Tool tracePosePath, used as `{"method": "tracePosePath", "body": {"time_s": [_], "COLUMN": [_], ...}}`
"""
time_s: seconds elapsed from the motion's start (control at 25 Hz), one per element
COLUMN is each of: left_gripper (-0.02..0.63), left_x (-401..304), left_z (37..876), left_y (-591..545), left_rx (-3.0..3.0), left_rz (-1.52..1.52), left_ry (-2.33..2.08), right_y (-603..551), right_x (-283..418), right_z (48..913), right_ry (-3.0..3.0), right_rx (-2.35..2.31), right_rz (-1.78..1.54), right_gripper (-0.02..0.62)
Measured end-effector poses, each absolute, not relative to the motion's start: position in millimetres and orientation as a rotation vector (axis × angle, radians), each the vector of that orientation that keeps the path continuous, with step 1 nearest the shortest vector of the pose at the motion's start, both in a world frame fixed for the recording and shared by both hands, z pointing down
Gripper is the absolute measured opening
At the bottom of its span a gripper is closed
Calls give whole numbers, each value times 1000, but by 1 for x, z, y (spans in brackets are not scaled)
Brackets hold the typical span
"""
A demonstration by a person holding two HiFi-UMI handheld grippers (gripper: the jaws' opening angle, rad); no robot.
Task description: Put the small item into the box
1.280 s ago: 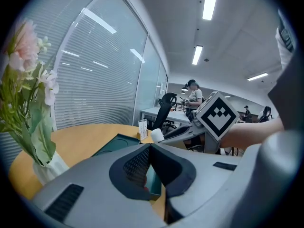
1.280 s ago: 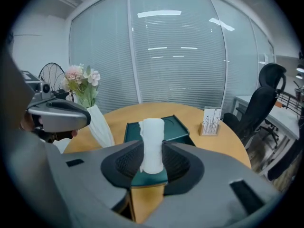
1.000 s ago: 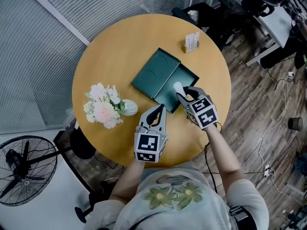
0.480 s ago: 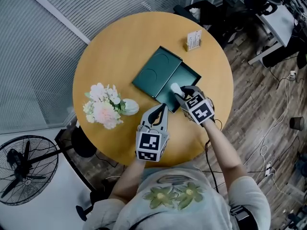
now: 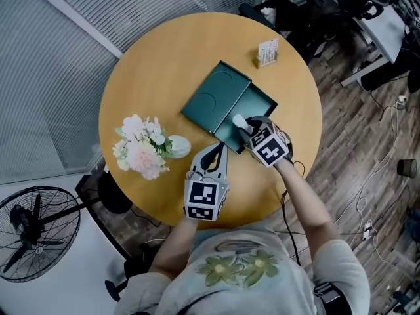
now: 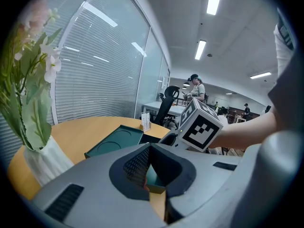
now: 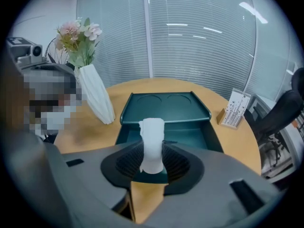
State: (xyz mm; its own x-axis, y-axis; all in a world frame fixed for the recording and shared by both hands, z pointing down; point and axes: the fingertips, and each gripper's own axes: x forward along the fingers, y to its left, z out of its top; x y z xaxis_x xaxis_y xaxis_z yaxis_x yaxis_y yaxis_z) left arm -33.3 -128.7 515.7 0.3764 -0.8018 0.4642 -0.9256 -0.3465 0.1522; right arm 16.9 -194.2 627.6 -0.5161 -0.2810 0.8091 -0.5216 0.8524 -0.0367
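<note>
Placing step, 1 item: your right gripper (image 7: pixel 153 161) jaws gripped the small white item (image 7: pixel 152 134) over the open box (image 5: pixel 258 102), left gripper (image 5: pixel 214 151) jaws closed, empty; lowering and releasing seemed due next.

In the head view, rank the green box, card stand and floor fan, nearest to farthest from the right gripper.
1. Green box, just beneath the right gripper.
2. Card stand, table's far edge.
3. Floor fan, off the table, lower left.

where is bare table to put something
Bare: far arc of the round wooden table, between the white flower vase and the dark green box lid. Crowded: near edge, around the left gripper and right gripper holding a white roll.
</note>
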Motion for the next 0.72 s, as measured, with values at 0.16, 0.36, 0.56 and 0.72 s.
{"method": "tracePosePath", "body": {"time_s": [0.16,0.36,0.56,0.72], "left_gripper": [0,0,0,0], "left_x": [-34,-33,-32,-34], "left_z": [522,524,529,533], "left_y": [-128,-128,-125,-123], "left_rx": [2243,2238,2233,2230], "left_rz": [456,456,463,472], "left_ry": [-1491,-1485,-1474,-1470], "right_y": [-196,-196,-197,-200], "right_x": [17,17,14,13], "right_z": [637,649,660,667], "right_ry": [-2124,-2079,-2039,-1995], "right_rx": [558,510,477,442], "right_rz": [351,298,226,138], "right_gripper": [127,127,127,129]}}
